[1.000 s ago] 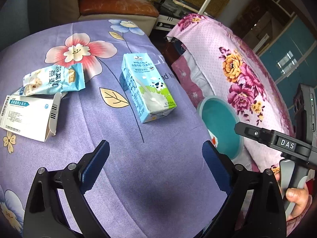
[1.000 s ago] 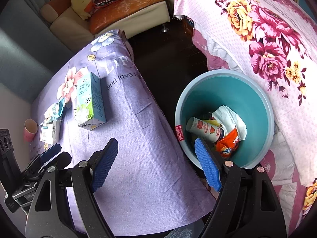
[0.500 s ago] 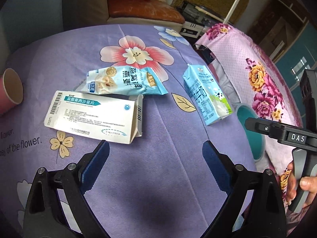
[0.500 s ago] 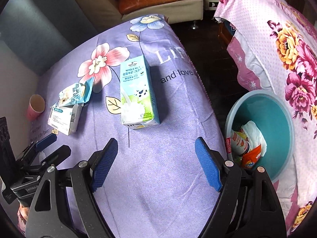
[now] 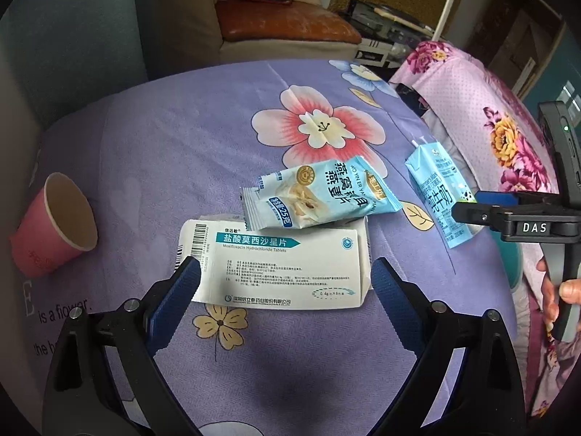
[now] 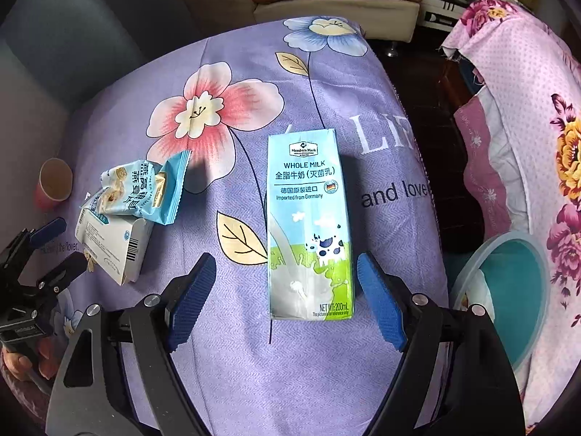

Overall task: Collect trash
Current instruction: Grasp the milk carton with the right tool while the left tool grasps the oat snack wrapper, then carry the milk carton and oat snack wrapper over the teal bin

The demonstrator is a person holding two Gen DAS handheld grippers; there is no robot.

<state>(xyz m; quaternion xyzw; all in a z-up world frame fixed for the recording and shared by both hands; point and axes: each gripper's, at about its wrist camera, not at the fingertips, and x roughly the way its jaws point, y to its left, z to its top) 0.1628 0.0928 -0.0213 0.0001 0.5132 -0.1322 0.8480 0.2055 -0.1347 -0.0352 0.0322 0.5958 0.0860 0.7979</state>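
**Two open grippers poised over trash on a floral desk**

Nearest, the right gripper point(image 6: 287, 296) hangs with its blue fingers point(image 6: 190, 296) spread wide and empty on either side of the bottom end of a milk carton point(image 6: 308, 225). The carton lies flat, its long axis running from 6 o'clock to 12 o'clock away from the gripper, its top at the far end; the spread looks set to close across its narrow width. A teal bin point(image 6: 508, 290) waits off the desk edge at 3 o'clock, probably where the trash goes.

The left gripper point(image 5: 287, 296), fingers likewise open and holding nothing, straddles the near edge of a flat white medicine box point(image 5: 276, 265), whose long axis runs 9 to 3 o'clock. Just beyond, a blue snack wrapper point(image 5: 323, 192) overlaps the box's far edge. Farther out at 9 o'clock, a pink paper cup point(image 5: 54, 225) stands on the purple desk point(image 5: 181, 145).
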